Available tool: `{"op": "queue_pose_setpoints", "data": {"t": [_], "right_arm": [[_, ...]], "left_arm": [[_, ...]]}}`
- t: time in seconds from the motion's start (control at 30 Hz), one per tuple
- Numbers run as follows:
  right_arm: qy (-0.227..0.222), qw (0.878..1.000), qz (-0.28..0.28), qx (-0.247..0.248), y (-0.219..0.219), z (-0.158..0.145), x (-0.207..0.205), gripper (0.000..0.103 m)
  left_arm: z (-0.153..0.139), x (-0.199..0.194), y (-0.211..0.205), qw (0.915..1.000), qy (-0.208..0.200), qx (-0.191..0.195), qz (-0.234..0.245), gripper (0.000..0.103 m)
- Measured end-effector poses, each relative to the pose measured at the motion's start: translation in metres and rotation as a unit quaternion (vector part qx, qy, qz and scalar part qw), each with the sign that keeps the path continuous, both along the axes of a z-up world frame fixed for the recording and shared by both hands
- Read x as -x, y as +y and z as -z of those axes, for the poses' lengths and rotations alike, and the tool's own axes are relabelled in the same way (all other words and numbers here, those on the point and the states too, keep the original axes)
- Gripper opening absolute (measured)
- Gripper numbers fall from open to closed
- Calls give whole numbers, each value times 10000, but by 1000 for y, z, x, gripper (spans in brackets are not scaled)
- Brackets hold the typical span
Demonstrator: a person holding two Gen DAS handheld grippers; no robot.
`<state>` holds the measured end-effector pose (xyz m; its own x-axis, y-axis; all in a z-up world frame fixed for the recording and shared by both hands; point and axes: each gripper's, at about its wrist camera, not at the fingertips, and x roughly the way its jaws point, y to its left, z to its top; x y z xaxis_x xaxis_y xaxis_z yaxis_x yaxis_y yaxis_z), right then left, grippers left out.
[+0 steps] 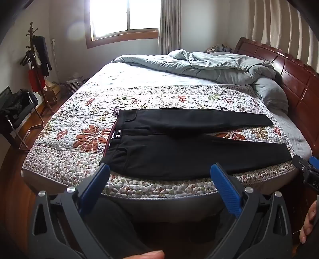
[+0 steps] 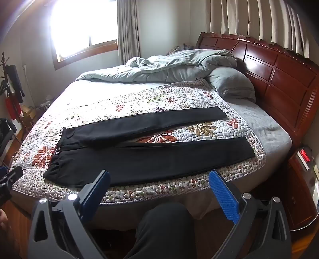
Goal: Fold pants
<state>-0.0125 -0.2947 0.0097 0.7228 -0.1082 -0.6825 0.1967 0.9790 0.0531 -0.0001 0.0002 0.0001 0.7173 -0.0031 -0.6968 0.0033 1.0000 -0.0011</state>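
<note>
Floral quilt (image 1: 83, 127) covers the bed beneath black pants (image 1: 179, 151).

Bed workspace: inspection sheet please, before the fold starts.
Surface: floral quilt on the bed, flat.
Job's things: black pants laid flat, waistband left, legs spread apart to the right, unfolded.
Clutter: rumpled grey duvet and pillow at the far side.
Grippers: left gripper and right gripper open, short of the bed edge, holding nothing.
Cables: nothing seen.
Surroundings: wooden headboard, window, coat rack.
</note>
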Motion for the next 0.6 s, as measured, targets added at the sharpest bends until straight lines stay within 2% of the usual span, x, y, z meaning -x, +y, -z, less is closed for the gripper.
{"op": "queue_pose_setpoints", "data": {"t": [0.6], "right_arm": [[7, 10000, -12, -27, -6, 2, 1, 99]], "left_arm": [[0, 0, 0, 10000, 14, -12, 10, 100]]}}
